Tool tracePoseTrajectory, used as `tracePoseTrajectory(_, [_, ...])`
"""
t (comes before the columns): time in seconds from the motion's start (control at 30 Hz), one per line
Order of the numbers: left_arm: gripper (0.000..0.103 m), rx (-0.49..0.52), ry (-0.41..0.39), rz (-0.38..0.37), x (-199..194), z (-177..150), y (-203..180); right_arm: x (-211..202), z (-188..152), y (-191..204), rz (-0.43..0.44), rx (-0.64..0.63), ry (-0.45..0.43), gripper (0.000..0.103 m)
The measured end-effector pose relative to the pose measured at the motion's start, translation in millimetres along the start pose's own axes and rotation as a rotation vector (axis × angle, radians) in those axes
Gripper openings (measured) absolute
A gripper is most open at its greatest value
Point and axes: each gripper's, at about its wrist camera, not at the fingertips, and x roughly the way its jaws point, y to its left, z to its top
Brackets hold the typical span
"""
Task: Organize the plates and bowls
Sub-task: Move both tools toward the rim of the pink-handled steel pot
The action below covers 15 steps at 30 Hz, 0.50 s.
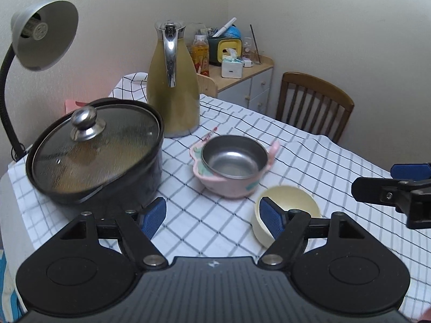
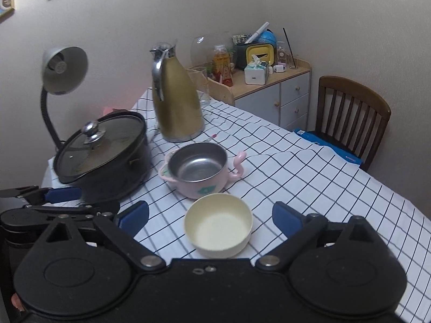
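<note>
**A:** What am I set up for here?

**B:** As I read it, I'm about to pick up the cream bowl (image 2: pixel 218 224) and nest it with the steel bowl (image 2: pixel 198 162), which sits inside the pink bowl (image 2: pixel 194 188). My right claw (image 2: pixel 211 216) is released, jaws spread wide, gripping nothing. The cream bowl stands upright on the bench (image 2: pixel 336 188) between those jaws, close in front of the claw body, touching neither pad as far as I can tell.

**A:** And the left one?

**B:** My left claw (image 1: pixel 212 216) is also released and empty. From its view the cream bowl (image 1: pixel 287 210) sits off to the right, partly behind the right-hand pad, with the pink bowl (image 1: pixel 229 185) just beyond and ahead. The lidded pot (image 1: pixel 97 150) is near on the left.

**A:** How do I do this well?

**B:** I'd pinch one wall of the bowl, one pad inside and one outside, rather than span the whole rim; the sides look smooth and could slip. I'd lift straight up before moving over, since the pink bowl stands just behind. The cloth looks loose, so I'd avoid dragging.
</note>
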Motion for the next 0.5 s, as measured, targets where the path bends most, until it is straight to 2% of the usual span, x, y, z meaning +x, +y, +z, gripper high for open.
tracePoseTrajectory(0.23, [0.076,-0.033,0.017,0.02,46.8,27.1,9.5,51.7,21.9,-6.2,-0.069,0.029,0.031,0.096])
tracePoseTrajectory(0.4, [0.076,-0.076,0.075,0.002,87.6,40.2,20.3,88.6,33.6,-10.5,-0.109,0.056,0.059,0.094])
tracePoseTrajectory(0.5, [0.076,-0.106,0.096,-0.001,108.2,42.0,26.1,110.5,38.5,-12.7,-0.125,0.08,0.084,0.089])
